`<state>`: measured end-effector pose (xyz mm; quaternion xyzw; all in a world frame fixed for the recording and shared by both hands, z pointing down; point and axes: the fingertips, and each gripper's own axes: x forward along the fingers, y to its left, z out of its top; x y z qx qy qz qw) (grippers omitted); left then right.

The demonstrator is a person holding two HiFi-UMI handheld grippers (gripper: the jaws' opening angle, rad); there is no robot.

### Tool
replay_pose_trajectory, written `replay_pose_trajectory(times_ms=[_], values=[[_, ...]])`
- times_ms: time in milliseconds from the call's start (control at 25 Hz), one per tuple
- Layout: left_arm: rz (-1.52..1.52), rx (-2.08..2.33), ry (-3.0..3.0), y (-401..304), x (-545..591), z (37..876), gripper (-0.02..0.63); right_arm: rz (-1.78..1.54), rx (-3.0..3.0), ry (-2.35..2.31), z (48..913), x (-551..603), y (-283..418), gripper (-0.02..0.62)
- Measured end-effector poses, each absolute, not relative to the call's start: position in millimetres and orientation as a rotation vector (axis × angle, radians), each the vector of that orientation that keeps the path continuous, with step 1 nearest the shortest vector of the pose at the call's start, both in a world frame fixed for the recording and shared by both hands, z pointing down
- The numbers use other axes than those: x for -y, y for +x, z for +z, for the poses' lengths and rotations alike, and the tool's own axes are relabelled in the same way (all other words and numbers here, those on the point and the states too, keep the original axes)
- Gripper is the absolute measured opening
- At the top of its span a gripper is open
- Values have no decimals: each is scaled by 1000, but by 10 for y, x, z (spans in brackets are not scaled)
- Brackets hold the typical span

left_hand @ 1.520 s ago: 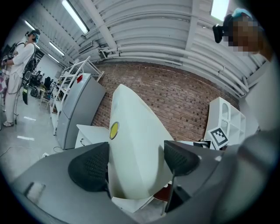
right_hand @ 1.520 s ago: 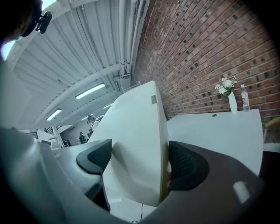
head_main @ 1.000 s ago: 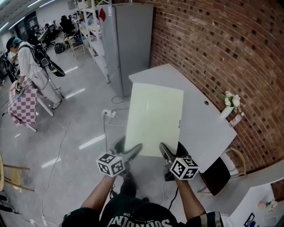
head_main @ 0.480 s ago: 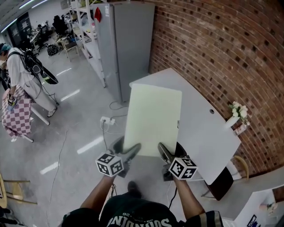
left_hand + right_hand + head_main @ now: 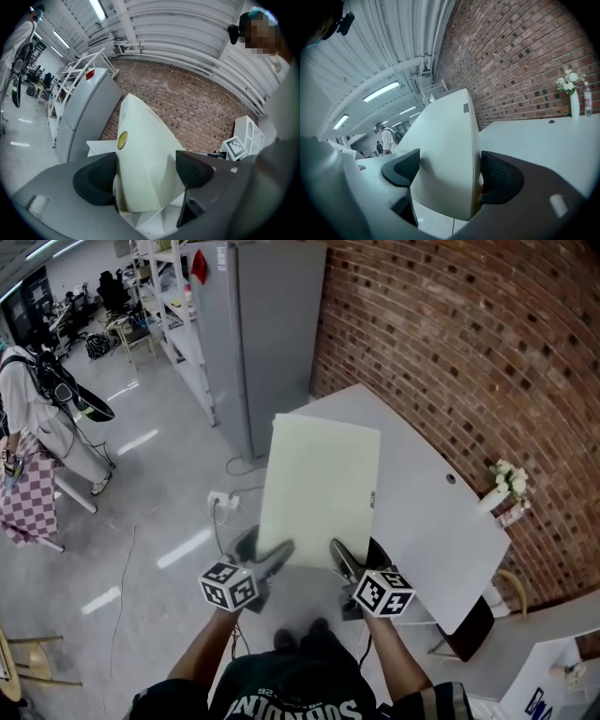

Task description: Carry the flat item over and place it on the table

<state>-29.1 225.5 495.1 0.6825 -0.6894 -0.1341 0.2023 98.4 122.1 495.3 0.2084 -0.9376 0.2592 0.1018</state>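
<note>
My left claw (image 5: 265, 552) and right claw (image 5: 356, 557) each clamp the near edge of the pale flat board (image 5: 321, 486), held in the air, its far end overlapping the white tabletop (image 5: 422, 512) beside the brick wall (image 5: 469, 343).

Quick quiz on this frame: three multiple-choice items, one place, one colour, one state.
1. The flower vase stands: A) on the floor B) on the white table beside the brick wall C) on the cabinet
2. The board is: A) red B) black C) pale yellow-green
3. The board is: A) clamped by both hand-held grippers B) lying on the table C) dropped

B, it sits at the table's wall-side edge; C, the head view shows that tint; A, the left hand-held gripper and right hand-held gripper each pinch its near edge.
</note>
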Motion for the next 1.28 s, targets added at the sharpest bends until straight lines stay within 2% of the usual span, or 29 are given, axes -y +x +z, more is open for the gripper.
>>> replay_pose_trajectory(times_ms=[600, 1280], values=[[-348, 1886, 1927, -722, -1505, 5126, 397, 779, 2764, 677, 5137, -532, 596, 399], [-225, 1775, 1997, -1429, 416, 5188, 397, 881, 2729, 795, 5279, 1231, -23, 399]])
